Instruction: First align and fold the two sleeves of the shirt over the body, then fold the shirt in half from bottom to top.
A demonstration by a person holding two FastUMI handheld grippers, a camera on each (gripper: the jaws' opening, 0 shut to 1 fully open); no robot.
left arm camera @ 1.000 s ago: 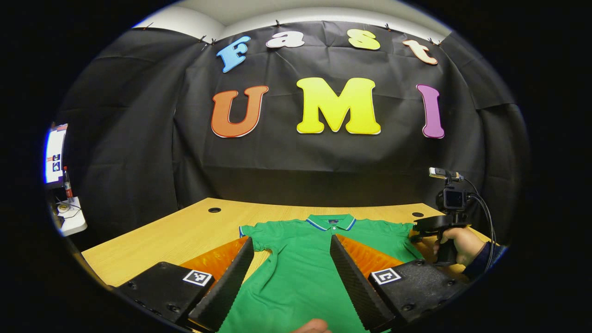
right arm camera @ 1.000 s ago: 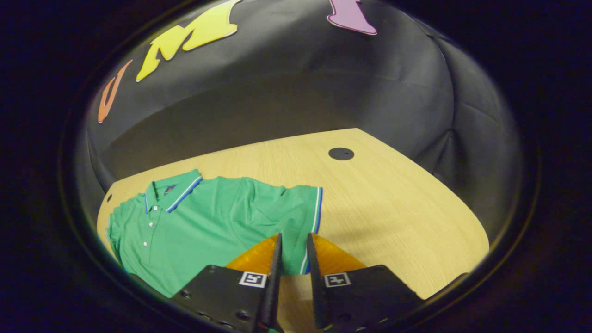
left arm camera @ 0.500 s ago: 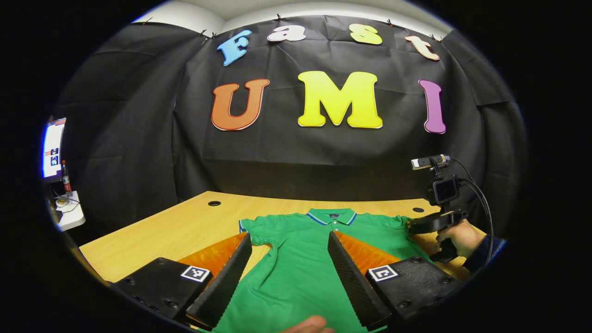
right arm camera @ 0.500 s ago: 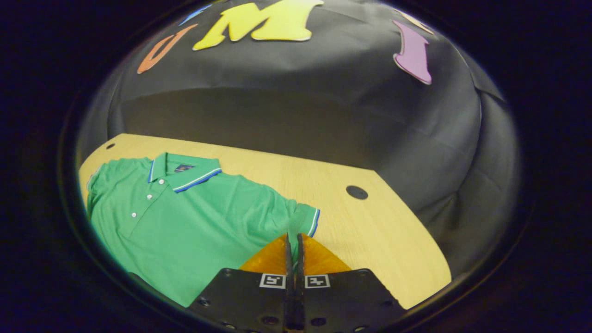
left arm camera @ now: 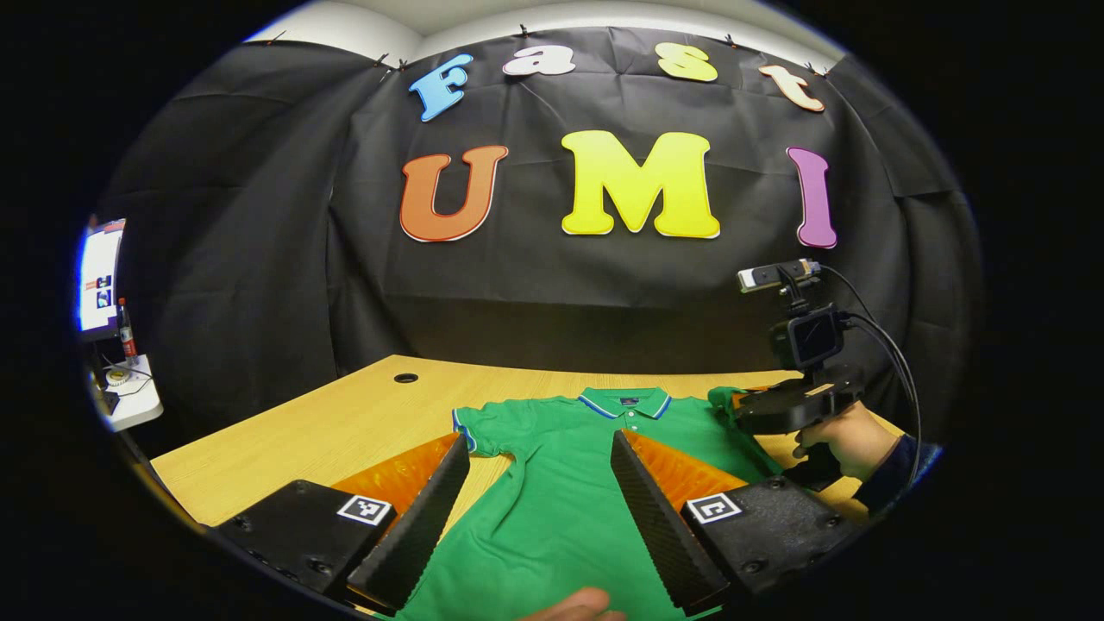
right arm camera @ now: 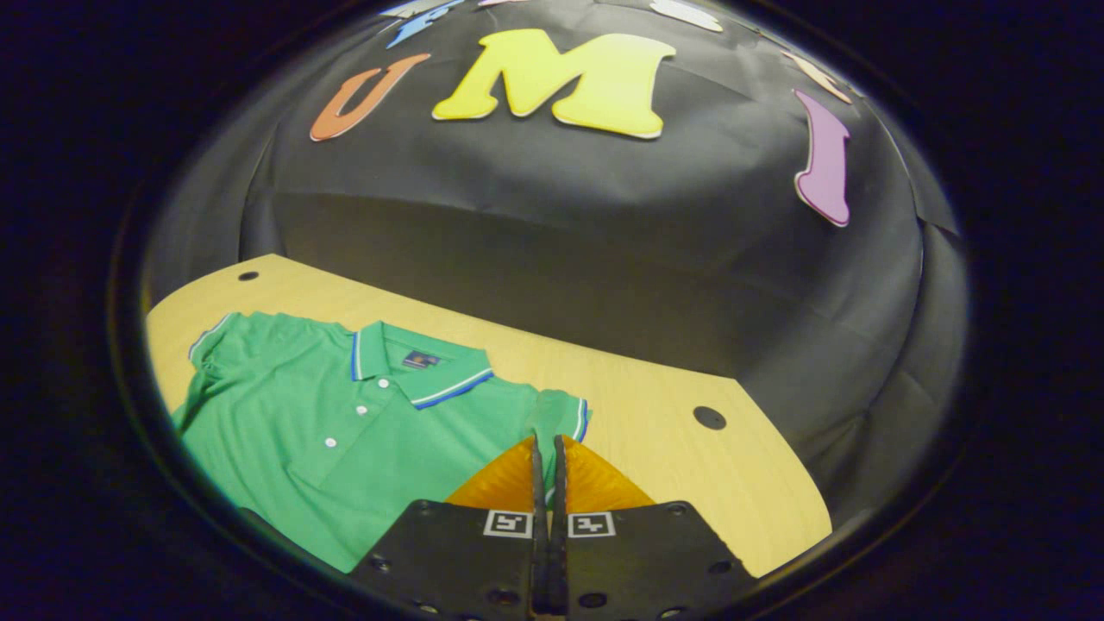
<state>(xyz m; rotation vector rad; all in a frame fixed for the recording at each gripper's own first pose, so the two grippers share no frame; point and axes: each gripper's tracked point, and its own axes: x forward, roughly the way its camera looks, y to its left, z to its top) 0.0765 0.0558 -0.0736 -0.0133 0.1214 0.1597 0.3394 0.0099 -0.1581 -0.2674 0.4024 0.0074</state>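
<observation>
Green short-sleeved polo shirt with blue-and-white trimmed collar (right arm camera: pixel 345 423) lies flat, front up, on the pale wood-grain counter (right arm camera: pixel 673 466), ahead and to the left of the right tongs (right arm camera: pixel 548 453); right tongs closed narrow on the striped cuff of the near sleeve (right arm camera: pixel 561 423), fabric pinched between both fingers and lifted a little off the counter; in the left gripper view the same tongs (left arm camera: pixel 746 410) sit ahead and to the right, held by a hand (left arm camera: pixel 841 440); left tongs (left arm camera: pixel 539 492) spread wide, holding nothing, poised over the shirt's lower body with cloth showing between the fingers; opposite sleeve (left arm camera: pixel 483 427) flat, just ahead of the left finger. Judged risks: grip looks to take only the cuff edge, so knit could slip out mid-fold; pulling across with the body unpinned could drag the whole shirt sideways and skew the collar line; sleeve may twist or bunch, leaving an uneven fold; left tongs, if lowered onto the body, could rumple the hem.
</observation>
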